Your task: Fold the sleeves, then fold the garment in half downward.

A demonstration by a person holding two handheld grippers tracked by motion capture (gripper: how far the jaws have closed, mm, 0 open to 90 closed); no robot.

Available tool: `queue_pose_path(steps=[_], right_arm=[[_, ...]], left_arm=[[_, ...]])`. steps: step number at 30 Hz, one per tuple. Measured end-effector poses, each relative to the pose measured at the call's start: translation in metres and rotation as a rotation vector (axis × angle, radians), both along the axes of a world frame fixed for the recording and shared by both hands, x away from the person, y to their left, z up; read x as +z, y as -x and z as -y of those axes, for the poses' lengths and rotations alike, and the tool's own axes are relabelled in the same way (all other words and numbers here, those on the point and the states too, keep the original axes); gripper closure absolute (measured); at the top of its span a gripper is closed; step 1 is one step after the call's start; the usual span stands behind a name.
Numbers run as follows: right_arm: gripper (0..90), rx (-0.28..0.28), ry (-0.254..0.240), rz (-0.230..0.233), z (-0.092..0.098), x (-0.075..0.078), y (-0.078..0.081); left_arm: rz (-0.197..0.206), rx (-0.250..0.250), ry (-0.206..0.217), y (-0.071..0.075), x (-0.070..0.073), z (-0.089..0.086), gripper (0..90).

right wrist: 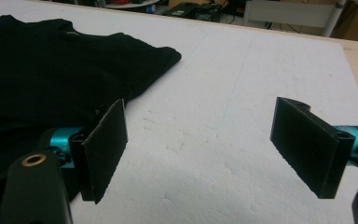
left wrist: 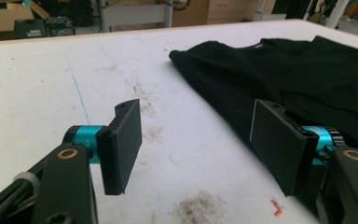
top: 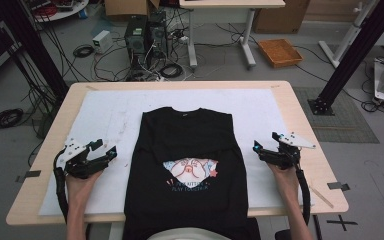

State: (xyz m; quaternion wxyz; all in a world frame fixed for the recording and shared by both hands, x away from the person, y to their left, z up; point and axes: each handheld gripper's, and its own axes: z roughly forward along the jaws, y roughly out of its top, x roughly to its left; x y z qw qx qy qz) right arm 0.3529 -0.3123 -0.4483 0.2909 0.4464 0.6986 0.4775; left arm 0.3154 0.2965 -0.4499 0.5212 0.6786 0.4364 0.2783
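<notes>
The black cotton T-shirt with a cartoon print [top: 187, 160] is lying partly folded mid-table on the white foam sheet [top: 105, 115]. The left gripper [top: 109, 151] and right gripper [top: 256, 146] are flanking it, jaws wide and empty. Each should probably be pinching a side edge evenly, lifting together.

**Shirt in the middle, a gripper on either side**

A black printed cotton T-shirt [top: 187, 165] lies flat in the middle of the white foam sheet [top: 105, 117], which covers the pale wooden table [top: 300, 107]. Its collar points to the far edge and its hem hangs over the near edge. The left gripper [top: 111, 152] sits left of the shirt, the right gripper [top: 256, 147] just right of it, both over the sheet.
</notes>
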Motion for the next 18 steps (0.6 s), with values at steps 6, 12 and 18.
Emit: queue_pose_path(steps=[6,12,18], right_arm=[[19.1,0.0,-0.008,0.002,0.0015,-0.0001,-0.0003],[22.3,0.007,0.002,-0.003,0.0005,0.0,-0.0003],[22.8,0.014,-0.001,-0.014,0.0004,0.0001,-0.0014]], left_arm=[[-0.008,0.0,0.005,-0.0007,0.0,-0.0002,33.8],[-0.006,0.018,-0.01,0.0001,0.0003,0.0017,32.0],[-0.003,0.03,-0.008,0.0005,0.0004,0.0013,27.5]])
